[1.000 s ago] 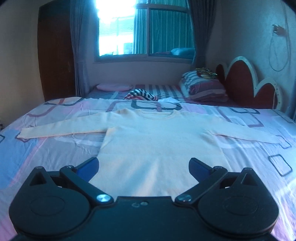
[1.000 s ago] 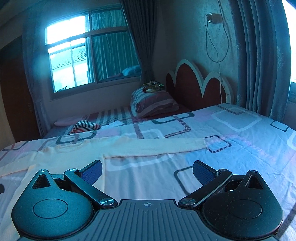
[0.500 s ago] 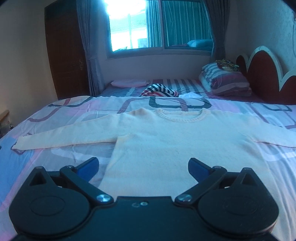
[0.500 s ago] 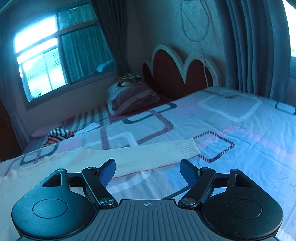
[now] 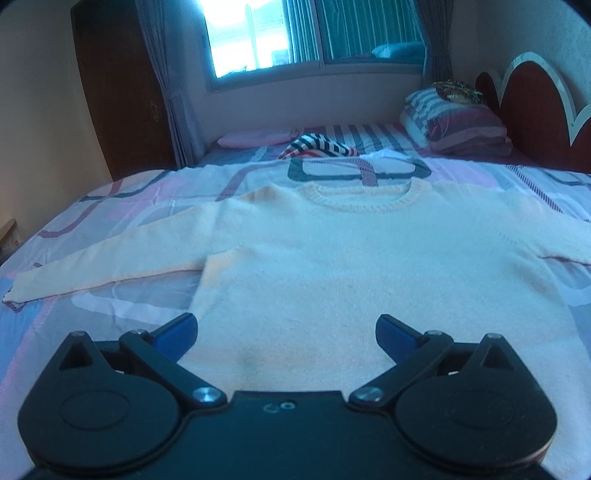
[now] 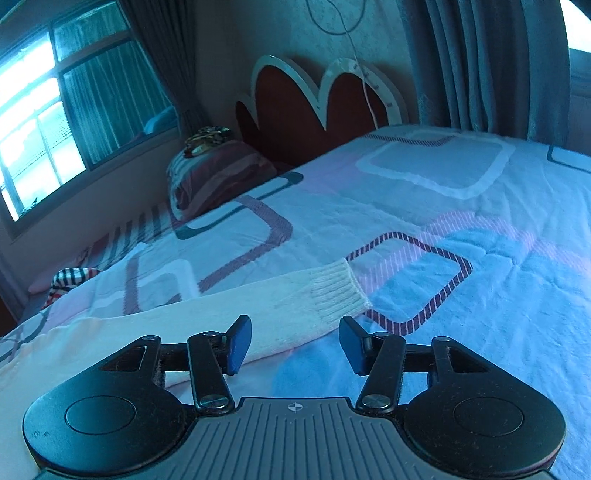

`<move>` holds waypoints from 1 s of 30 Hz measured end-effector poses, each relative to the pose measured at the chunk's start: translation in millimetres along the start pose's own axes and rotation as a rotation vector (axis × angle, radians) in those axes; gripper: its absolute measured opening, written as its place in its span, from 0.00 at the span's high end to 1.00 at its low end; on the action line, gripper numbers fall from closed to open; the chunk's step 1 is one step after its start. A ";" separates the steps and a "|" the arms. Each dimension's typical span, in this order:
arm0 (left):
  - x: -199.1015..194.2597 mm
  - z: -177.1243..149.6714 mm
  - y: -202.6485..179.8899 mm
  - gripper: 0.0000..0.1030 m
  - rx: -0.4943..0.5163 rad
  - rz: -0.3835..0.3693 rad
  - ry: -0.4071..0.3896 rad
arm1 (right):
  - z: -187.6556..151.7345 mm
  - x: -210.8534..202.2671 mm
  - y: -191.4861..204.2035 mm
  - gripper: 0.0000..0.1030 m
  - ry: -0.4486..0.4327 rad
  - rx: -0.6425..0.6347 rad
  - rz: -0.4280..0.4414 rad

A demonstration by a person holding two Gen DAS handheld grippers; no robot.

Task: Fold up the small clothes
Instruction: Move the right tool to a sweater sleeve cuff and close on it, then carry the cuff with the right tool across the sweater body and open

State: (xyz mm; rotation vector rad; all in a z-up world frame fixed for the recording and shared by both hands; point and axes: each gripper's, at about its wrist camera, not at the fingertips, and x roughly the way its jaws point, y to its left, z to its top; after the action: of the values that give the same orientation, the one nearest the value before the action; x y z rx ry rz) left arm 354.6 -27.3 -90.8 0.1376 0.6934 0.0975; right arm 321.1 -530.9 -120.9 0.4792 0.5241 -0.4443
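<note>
Dim room, strong blue cast. Only light is the window (image 5: 314, 33), blown out on its left pane. Heavy fisheye bending, dark vignette corners. Slightly soft focus, no obvious motion blur.

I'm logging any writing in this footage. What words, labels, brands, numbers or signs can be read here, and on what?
None can be read.
left gripper: small embossed marks on its body, too small to read.
right gripper: only a crosshair mark, no text.
sweater, bedspread: no writing shows.
</note>
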 end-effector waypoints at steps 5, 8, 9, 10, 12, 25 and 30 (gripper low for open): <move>8.3 3.0 -2.5 0.01 -0.006 0.005 0.017 | 3.1 33.9 -24.9 0.56 0.044 0.091 -0.030; 9.4 5.1 -2.7 0.01 -0.004 0.013 0.031 | 5.4 42.0 -32.9 0.60 0.042 0.136 -0.025; 8.7 6.4 -2.6 0.01 -0.003 0.014 0.033 | 7.0 43.0 -32.3 0.64 0.044 0.139 -0.018; 7.2 7.5 -2.4 0.01 0.001 0.015 0.033 | 8.3 45.0 -31.4 0.78 0.050 0.141 -0.002; 5.1 11.9 -3.0 0.01 0.014 0.016 0.033 | 9.6 50.5 -30.7 0.91 0.074 0.158 0.013; 7.6 13.4 18.2 0.01 0.097 0.015 0.054 | 24.1 59.7 -14.3 0.97 0.063 0.031 -0.027; 17.6 13.0 31.6 0.01 0.053 -0.016 0.059 | 20.2 49.5 32.0 0.97 0.043 -0.035 0.032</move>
State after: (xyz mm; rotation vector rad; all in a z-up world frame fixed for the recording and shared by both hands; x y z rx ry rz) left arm 375.1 5.0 -87.0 0.1803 0.7557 0.0682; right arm 383.3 -529.8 -123.3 0.4639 0.5639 -0.3946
